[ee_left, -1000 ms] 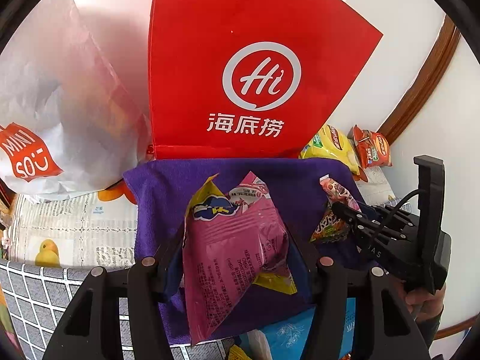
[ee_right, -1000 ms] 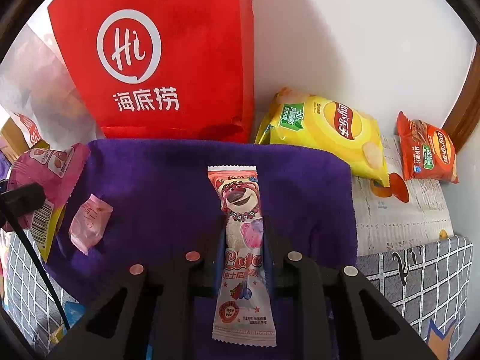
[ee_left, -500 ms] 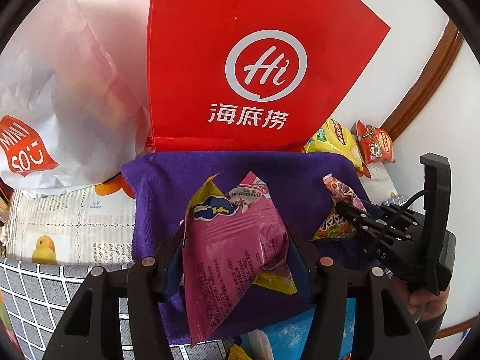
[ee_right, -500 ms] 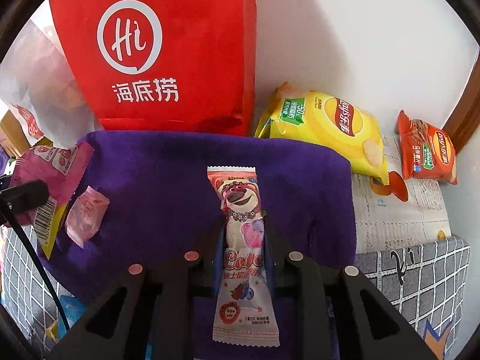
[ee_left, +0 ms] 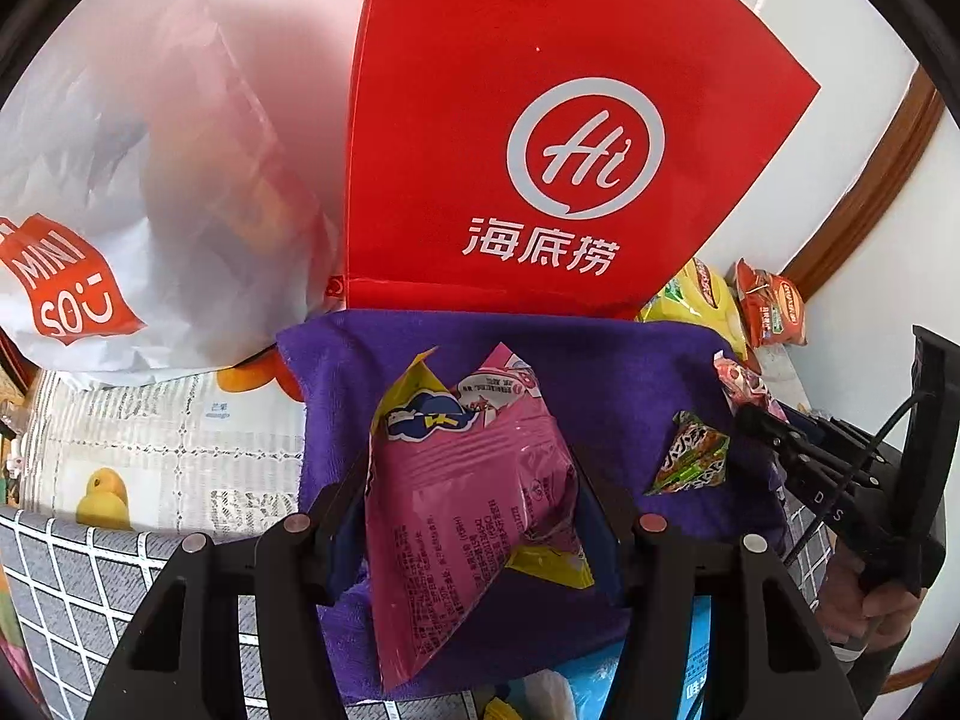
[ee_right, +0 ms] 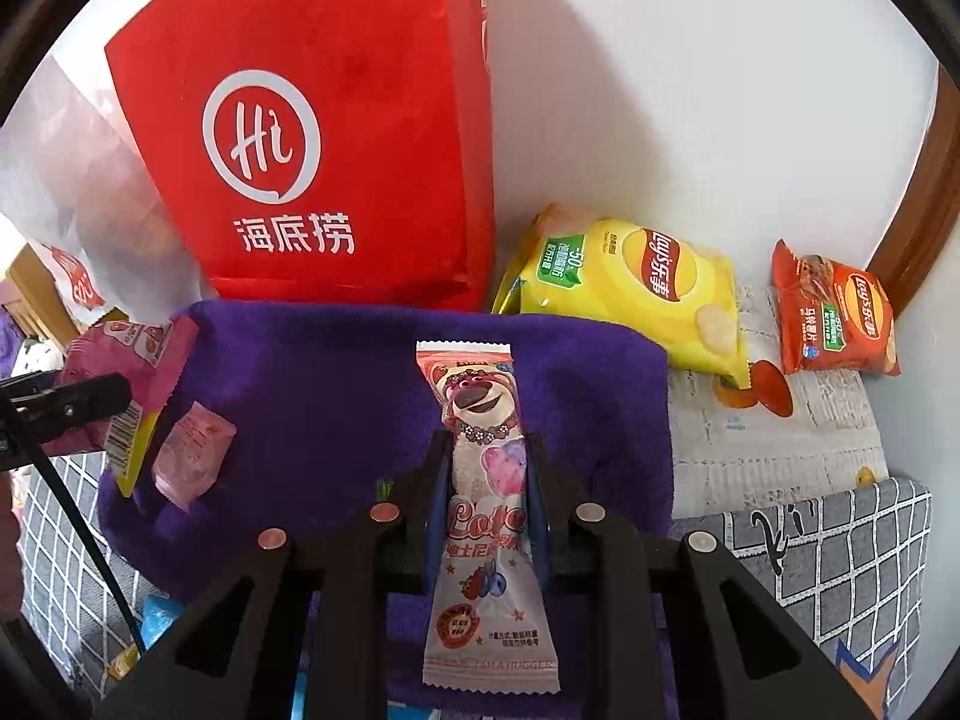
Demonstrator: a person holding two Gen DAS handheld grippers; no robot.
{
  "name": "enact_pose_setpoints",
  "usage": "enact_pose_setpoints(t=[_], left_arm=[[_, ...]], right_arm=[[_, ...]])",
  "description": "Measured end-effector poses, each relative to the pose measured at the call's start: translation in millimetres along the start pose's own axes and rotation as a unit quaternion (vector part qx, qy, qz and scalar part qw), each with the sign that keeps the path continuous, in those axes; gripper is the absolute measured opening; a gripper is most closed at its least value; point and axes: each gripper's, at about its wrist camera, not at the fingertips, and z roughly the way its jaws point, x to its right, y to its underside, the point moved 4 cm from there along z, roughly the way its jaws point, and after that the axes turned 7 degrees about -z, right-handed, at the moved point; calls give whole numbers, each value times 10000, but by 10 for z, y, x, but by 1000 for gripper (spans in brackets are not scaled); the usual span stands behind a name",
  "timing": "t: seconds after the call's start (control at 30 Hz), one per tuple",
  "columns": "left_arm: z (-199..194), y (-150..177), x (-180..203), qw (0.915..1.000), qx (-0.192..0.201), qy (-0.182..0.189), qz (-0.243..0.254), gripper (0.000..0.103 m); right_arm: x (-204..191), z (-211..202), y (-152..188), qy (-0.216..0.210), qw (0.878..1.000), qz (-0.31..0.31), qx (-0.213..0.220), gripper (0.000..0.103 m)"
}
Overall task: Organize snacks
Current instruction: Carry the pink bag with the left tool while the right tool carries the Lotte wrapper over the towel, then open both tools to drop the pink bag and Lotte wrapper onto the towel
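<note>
Both grippers have drifted a little toward the red bag over the last second, and in the left view the green candy packet (ee_left: 690,463), which sat right at the right gripper's tips before, now lies by itself on the purple towel (ee_left: 600,372), apart from those tips. The left gripper (ee_left: 474,516) remains clamped on the pink snack bag (ee_left: 462,504), fingers pressing its two sides, the bag held upright above the towel's near edge. The right gripper (ee_right: 483,504) likewise keeps its fingers closed on the long bear-print candy bar (ee_right: 486,480), which points away toward the towel's far edge. A small pink sachet (ee_right: 192,453) rests on the towel near its left edge. Beyond the towel's far edge stands the red bag (ee_right: 336,138), with a white Miniso bag (ee_left: 120,180) to its left. A yellow Lay's bag (ee_right: 648,294) and an orange Lay's bag (ee_right: 834,318) lie on the printed cloth (ee_right: 774,450) past the towel's right edge, toward the far right corner. Judging by the advance, both held snacks are probably headed for a bag; neither is stowed yet.
</note>
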Motion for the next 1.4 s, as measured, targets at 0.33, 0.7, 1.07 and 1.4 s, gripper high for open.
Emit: enact_pose_setpoints(t=[0.33,0.7,1.07,1.4], left_arm=[[203,91,96,9996,-254,101,43,57],[420,200,144,9983,-533,-187,120,58],[494,201,185,9980,-576,-248,124,59],[382,178,245,9983,-436,-242,301,71]], right_arm=[[28,122,18,-109,9999,74,-89,23],[-23,220,73,-56,9994,-96,-329,25],[-11,250,74,-23,9991,-99,-422,31],[-7,93,3,30,9998,-102,-191,53]])
